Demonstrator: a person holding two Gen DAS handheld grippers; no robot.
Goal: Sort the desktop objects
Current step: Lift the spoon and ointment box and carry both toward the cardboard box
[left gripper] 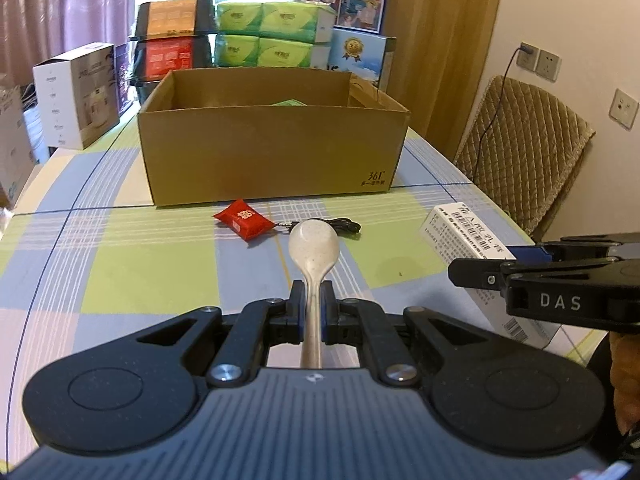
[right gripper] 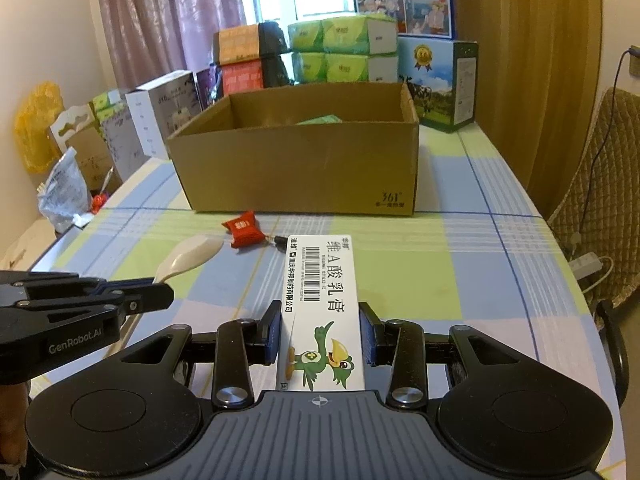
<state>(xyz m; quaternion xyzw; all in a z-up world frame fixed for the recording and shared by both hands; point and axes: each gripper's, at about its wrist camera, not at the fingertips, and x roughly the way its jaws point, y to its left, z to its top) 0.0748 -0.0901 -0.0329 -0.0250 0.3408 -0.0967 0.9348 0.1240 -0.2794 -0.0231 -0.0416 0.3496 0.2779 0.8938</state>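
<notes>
Fingers of the left gripper (left gripper: 311,300) pinch a pale spoon (left gripper: 313,248) by its handle, bowl forward; the right gripper (right gripper: 320,330) clamps a white ointment carton (right gripper: 322,308) lengthwise. Both hover above the bench (right gripper: 460,272), apparently bound for the far cardboard box (left gripper: 272,152).

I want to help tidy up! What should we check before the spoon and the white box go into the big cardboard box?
1. Spoon pinched firmly in the left gripper: ok.
2. White medicine box clamped in the right gripper: ok.
3. Cardboard box open on top: ok.
4. Room left inside it: cannot tell; only a green item's edge shows.
5. Red packet and black cable lie low on the table, under the way: ok.
</notes>
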